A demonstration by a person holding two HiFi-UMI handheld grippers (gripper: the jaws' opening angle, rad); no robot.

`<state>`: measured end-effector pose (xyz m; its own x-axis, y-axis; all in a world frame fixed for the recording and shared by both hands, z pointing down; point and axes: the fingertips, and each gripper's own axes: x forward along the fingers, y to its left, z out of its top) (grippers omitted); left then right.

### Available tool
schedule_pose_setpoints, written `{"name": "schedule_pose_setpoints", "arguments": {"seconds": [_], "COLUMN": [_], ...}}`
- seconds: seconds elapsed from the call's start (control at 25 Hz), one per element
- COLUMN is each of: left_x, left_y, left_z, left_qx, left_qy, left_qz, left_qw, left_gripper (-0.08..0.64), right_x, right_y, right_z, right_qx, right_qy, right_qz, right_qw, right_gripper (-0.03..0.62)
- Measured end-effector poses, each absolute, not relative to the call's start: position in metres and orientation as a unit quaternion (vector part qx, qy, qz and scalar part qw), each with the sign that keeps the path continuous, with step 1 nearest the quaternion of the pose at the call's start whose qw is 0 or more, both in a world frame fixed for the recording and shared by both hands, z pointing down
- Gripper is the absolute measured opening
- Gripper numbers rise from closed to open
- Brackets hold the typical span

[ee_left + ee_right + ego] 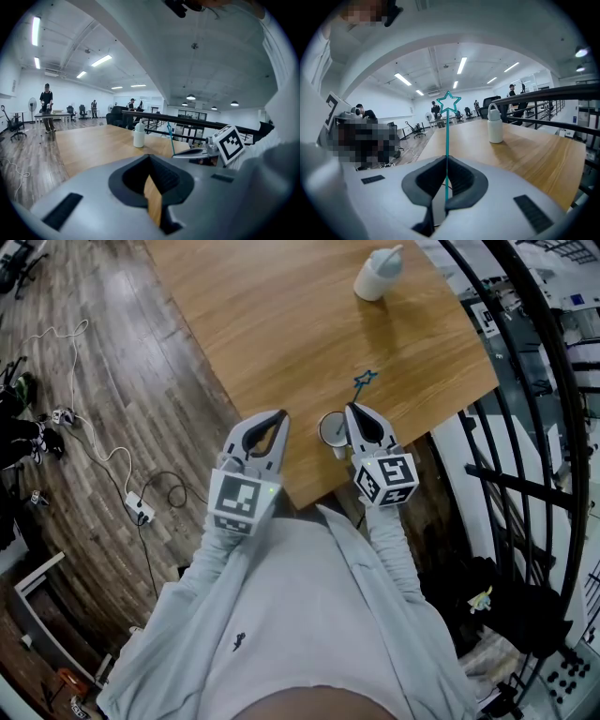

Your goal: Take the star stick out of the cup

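A thin teal star stick (362, 382) stands up out of a small grey cup (330, 427) near the front edge of the wooden table (281, 324). My right gripper (351, 412) is at the cup's right side, shut on the stick's shaft. In the right gripper view the stick (447, 136) runs from between the closed jaws (446, 159) up to its star. My left gripper (280, 418) hovers just left of the cup, shut with nothing in it; its tips (149, 156) meet over bare table. The left gripper view also shows the stick (170, 138) at its right.
A white bottle (378, 275) stands at the table's far side, also visible as the bottle (495, 125). A black railing (525, 381) runs along the right. Cables and a power strip (141, 508) lie on the wood floor at left. People (47, 108) work far off.
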<state>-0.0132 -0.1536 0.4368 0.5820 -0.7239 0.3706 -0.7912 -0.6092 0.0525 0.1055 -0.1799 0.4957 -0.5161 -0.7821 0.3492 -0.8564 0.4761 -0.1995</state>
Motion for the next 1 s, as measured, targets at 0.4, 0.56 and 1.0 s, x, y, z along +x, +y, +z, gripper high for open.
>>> {"name": "schedule_pose_setpoints", "arguments": {"seconds": [0.4, 0.56, 1.0], "left_x": [-0.017, -0.017, 0.004], "left_y": [-0.159, -0.162, -0.166], "left_z": [0.419, 0.412, 0.393], "left_qx": [0.883, 0.882, 0.895], "left_qy": [-0.437, -0.441, -0.422], "left_qz": [0.147, 0.141, 0.132], "left_qw": [0.090, 0.085, 0.065], "left_gripper": [0.020, 0.020, 0.020], "right_x": [0.106, 0.106, 0.122], "right_y": [-0.174, -0.172, -0.160], "right_z": [0.454, 0.428, 0.357], "right_qx": [0.483, 0.481, 0.485], "right_qy": [-0.858, -0.863, -0.872], "right_qz": [0.163, 0.148, 0.069], "right_qw": [0.067, 0.047, 0.014], "right_gripper": [0.020, 0.020, 0.020]}}
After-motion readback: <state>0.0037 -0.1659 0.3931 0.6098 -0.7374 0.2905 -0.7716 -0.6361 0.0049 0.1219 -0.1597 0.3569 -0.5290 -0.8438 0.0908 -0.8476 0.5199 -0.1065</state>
